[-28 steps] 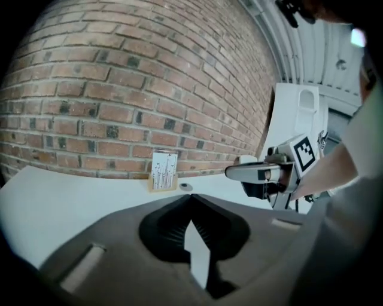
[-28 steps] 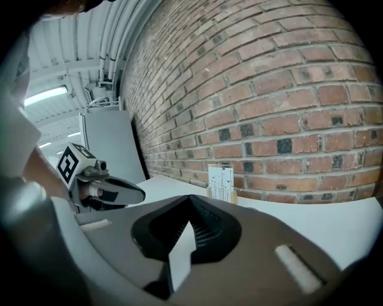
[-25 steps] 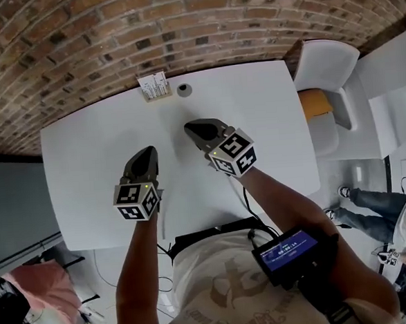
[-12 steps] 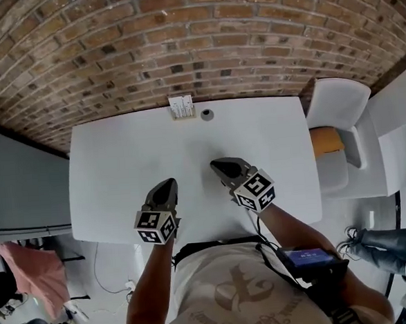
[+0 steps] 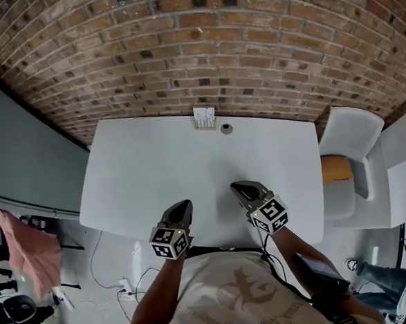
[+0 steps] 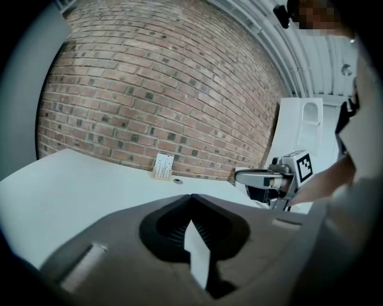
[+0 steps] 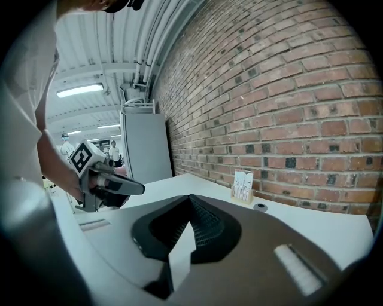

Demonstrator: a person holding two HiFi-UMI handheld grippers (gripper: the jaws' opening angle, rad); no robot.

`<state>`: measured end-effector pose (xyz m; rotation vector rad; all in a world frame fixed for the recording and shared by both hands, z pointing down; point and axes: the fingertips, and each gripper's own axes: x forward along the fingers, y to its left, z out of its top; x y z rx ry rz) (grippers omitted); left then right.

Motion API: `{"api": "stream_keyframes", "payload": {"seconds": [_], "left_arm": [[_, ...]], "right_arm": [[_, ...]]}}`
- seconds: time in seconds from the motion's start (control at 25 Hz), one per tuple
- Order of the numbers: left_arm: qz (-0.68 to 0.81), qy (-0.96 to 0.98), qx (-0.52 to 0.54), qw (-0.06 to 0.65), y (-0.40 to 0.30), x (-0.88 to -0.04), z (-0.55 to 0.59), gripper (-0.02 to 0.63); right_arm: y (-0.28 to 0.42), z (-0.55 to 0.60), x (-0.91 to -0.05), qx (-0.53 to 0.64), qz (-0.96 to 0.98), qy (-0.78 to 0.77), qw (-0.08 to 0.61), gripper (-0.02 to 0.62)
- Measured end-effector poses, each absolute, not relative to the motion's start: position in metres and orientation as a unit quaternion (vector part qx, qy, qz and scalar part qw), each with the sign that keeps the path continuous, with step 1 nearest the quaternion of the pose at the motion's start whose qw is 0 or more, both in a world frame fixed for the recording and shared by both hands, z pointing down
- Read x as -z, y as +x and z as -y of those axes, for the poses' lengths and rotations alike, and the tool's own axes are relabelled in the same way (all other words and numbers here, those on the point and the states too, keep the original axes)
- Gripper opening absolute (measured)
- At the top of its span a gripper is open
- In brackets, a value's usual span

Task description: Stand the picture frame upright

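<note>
The picture frame [image 5: 204, 117] is a small white card-like frame on a pale base, standing upright at the table's far edge by the brick wall. It shows in the left gripper view [image 6: 163, 166] and the right gripper view [image 7: 242, 186], far ahead of both grippers. My left gripper [image 5: 184, 205] hovers over the table's near edge, shut and empty. My right gripper [image 5: 238, 187] is beside it, also shut with nothing in it. Each gripper view shows its own closed tips, left [image 6: 191, 196] and right [image 7: 190, 197], and the other gripper off to the side.
A small round grommet [image 5: 226, 128] sits just right of the frame. The white table [image 5: 141, 169] bears nothing else. A white chair [image 5: 347, 137] with an orange cushion [image 5: 337, 169] stands at the right. A pink cloth [image 5: 36, 249] hangs at the left, below a grey partition.
Both grippers have drawn back from the table's middle to its near edge, away from the frame. The head view has swung, so the table sits lower. The frame stays put.
</note>
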<state>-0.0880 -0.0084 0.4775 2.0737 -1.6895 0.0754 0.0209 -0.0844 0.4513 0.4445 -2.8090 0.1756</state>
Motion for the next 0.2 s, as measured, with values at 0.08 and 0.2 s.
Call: {"api": "stream_keyframes", "payload": {"seconds": [0.08, 0.2], "left_arm": [[0.615, 0.754, -0.037, 0.228, -0.088, -0.467, -0.002, 0.003], [0.614, 0.753, -0.057, 0.227, -0.085, -0.444, -0.021, 0.003]], "right_arm": [[0.021, 0.072, -0.449, -0.078, 0.975, 0.154, 0.137, 0.008], [0.022, 0.05, -0.44, -0.116, 0.974, 0.152, 0.124, 0.008]]}}
